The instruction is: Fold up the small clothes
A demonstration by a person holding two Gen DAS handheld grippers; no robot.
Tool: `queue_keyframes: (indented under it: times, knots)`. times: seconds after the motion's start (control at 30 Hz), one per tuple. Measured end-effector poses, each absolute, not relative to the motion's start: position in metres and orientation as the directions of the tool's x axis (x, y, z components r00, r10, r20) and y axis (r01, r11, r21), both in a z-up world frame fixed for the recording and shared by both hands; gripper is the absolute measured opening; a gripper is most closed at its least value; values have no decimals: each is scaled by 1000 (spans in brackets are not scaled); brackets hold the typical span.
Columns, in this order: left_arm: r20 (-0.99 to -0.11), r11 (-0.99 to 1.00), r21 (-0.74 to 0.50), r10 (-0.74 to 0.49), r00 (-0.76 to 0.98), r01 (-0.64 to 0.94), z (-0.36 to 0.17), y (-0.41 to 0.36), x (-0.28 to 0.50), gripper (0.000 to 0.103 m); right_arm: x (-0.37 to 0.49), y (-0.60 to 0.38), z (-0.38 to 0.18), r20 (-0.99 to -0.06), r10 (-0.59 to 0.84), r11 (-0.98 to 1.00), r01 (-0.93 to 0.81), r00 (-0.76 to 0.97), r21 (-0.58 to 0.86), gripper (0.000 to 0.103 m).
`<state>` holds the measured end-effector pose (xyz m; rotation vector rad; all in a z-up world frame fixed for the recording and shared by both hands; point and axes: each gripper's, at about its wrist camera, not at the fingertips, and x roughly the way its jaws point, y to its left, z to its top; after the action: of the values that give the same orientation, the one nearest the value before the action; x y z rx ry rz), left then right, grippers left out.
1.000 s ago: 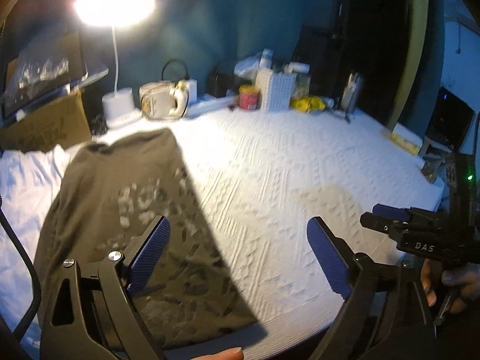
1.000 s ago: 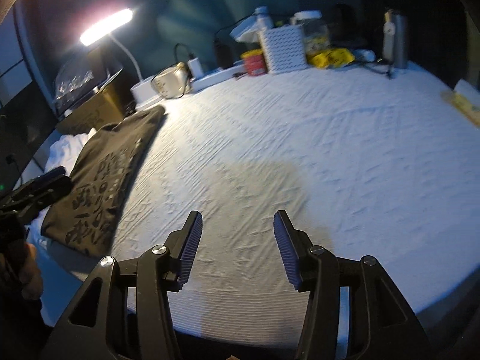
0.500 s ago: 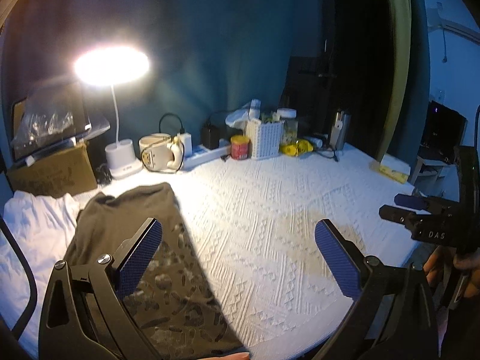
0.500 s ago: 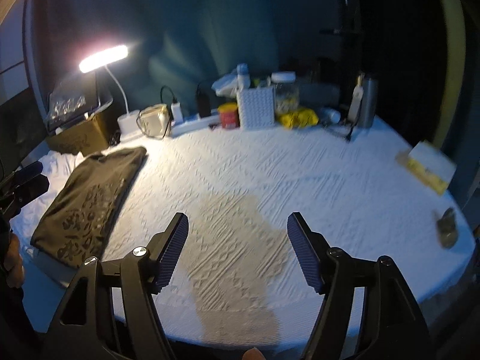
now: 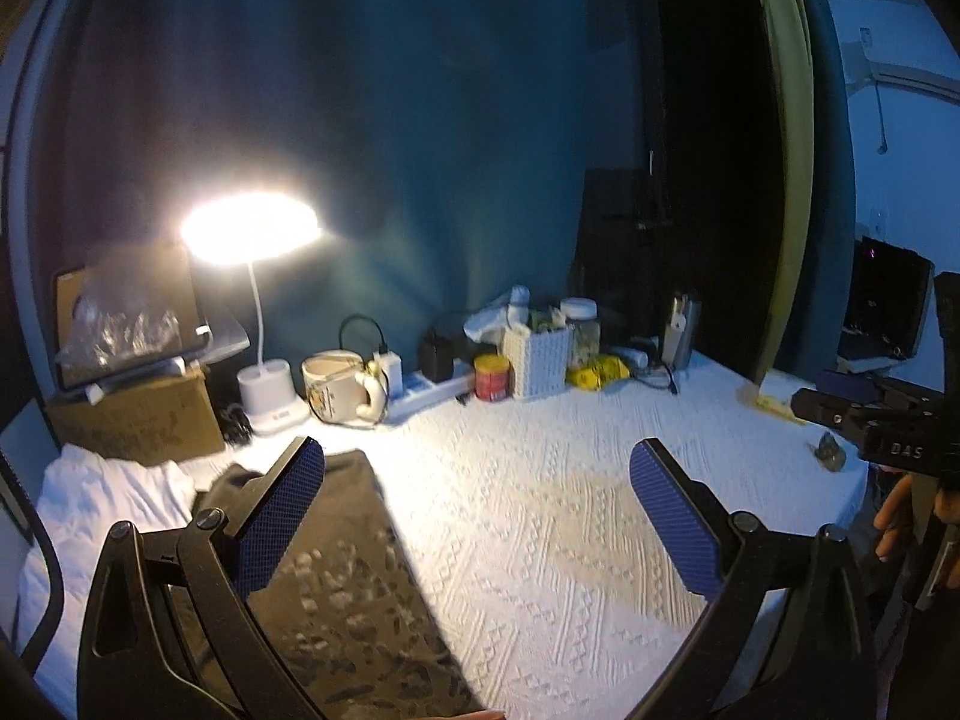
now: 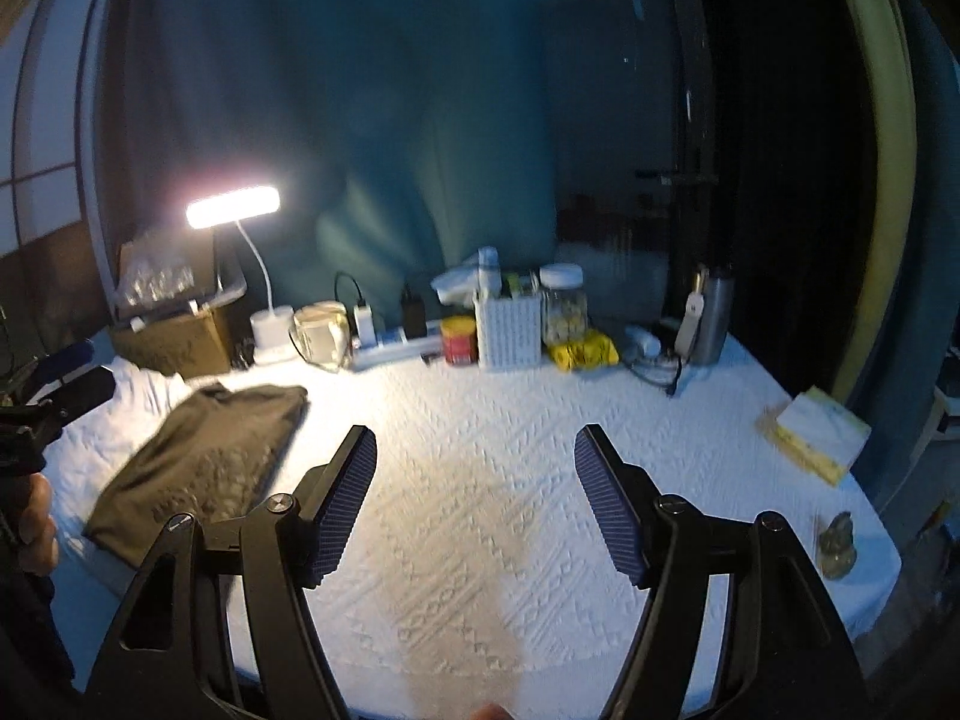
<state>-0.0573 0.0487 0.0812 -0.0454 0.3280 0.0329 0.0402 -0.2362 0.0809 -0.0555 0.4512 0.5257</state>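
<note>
A folded olive-brown garment [image 6: 204, 468] with a pale print lies flat on the left side of the white textured table cover [image 6: 480, 420]; in the left wrist view the same garment [image 5: 348, 594] fills the lower left. White cloth [image 5: 102, 498] lies bunched beside it at the far left. My left gripper [image 5: 474, 516] hangs above the table with its jaws wide and nothing between the blue pads. My right gripper [image 6: 474, 498] is open too, lifted over the bare middle of the cover, holding nothing. The right gripper [image 5: 882, 426] also shows at the right edge of the left wrist view.
Along the back edge stand a lit desk lamp [image 6: 234, 210], a cardboard box [image 6: 174, 336], a mug [image 6: 321, 333], a power strip [image 6: 390, 348], a red tin [image 6: 459, 339], a white basket [image 6: 507, 330], a jar [image 6: 564, 300] and a steel bottle [image 6: 714, 318]. A tissue pack [image 6: 813, 429] lies right.
Both grippers have risen and tilted up from the table, so more wall shows. The right jaws opened wider. The folded garment stays where it lay.
</note>
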Motion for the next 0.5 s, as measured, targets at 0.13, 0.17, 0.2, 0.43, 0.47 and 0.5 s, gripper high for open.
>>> queue_keyframes:
  times: [0.13,0.17,0.2,0.43,0.47,0.5]
  knots:
    - [-286,999,-37,27,958,-39,91,51,-64,101,29,-235,99,-379,498,854,-518,780,56,72]
    - [-277,998,-37,29,960,-41,94,52,-66,101,26,-235,103,-369,499,853,-519,784,52,72]
    - [-270,998,-36,32,962,-44,96,53,-68,101,24,-234,108,-358,499,853,-520,789,45,72]
    - [-213,994,-55,79,974,-93,115,67,-86,101,9,-229,136,-296,499,853,-521,814,5,72]
    - [-203,993,-55,88,975,-101,119,70,-88,101,7,-228,141,-285,501,852,-523,818,-2,72]
    - [-194,993,-52,94,976,-106,121,71,-91,101,4,-227,145,-270,502,852,-524,822,-10,72]
